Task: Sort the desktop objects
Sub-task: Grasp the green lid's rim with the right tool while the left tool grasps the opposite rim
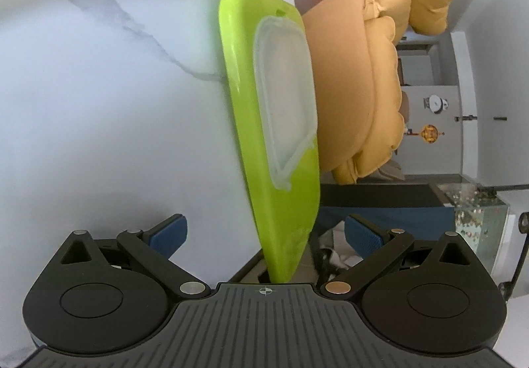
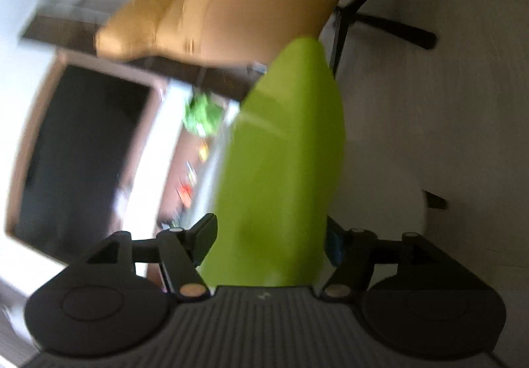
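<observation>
A lime-green flat plastic case [image 1: 281, 143] with a clear window patch stands on edge along the rim of the white marble table [image 1: 99, 87]. My left gripper [image 1: 266, 232] is open, its blue pads [image 1: 168, 232] wide on either side of the case's near end without touching it. In the right wrist view the same green case [image 2: 284, 176] fills the middle, blurred. My right gripper [image 2: 269, 235] is closed on the case's near end, one finger [image 2: 205, 235] on each face.
A tan leather armchair [image 1: 380, 70] stands just beyond the table edge. A fish tank [image 1: 479, 212] and white cabinets are at the right. In the right wrist view a dark screen [image 2: 82, 153] and a black chair base [image 2: 380, 17] show, blurred.
</observation>
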Demonstrator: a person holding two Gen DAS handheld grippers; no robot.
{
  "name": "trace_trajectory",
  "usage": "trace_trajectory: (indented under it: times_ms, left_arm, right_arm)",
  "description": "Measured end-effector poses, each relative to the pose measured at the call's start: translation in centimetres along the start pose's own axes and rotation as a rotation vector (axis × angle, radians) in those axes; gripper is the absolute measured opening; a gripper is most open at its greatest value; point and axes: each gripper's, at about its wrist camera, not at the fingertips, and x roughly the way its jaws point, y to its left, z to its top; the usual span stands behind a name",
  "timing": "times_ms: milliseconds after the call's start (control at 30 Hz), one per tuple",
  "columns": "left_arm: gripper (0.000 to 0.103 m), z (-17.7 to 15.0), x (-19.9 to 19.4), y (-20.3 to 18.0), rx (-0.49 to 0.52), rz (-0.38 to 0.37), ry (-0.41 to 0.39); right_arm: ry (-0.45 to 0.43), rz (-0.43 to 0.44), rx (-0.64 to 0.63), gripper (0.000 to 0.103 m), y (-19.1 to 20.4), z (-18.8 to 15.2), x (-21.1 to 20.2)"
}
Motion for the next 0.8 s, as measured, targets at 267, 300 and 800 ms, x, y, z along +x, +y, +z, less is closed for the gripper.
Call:
trace_trajectory:
  times_ms: [267, 300, 800]
  left_arm:
    - [0.103, 0.4, -2.4, 0.6, 0.001, -0.051, -0.045]
    - [0.103, 0.5, -2.7, 0.4, 0.004, -0.069, -0.056]
    - [0.103, 3.4, -0.3, -3.9, 0.075, -0.027, -0.087]
  right_arm:
    - [-0.022, 0.152, 0.172, 0.005, 1.2, 0.6, -3.5]
    - [-0.002, 0.153, 0.161, 0.006, 2.4, 0.6, -3.9]
    - [0.254, 0.284, 0.146, 0.02, 9.3, -0.6, -2.5]
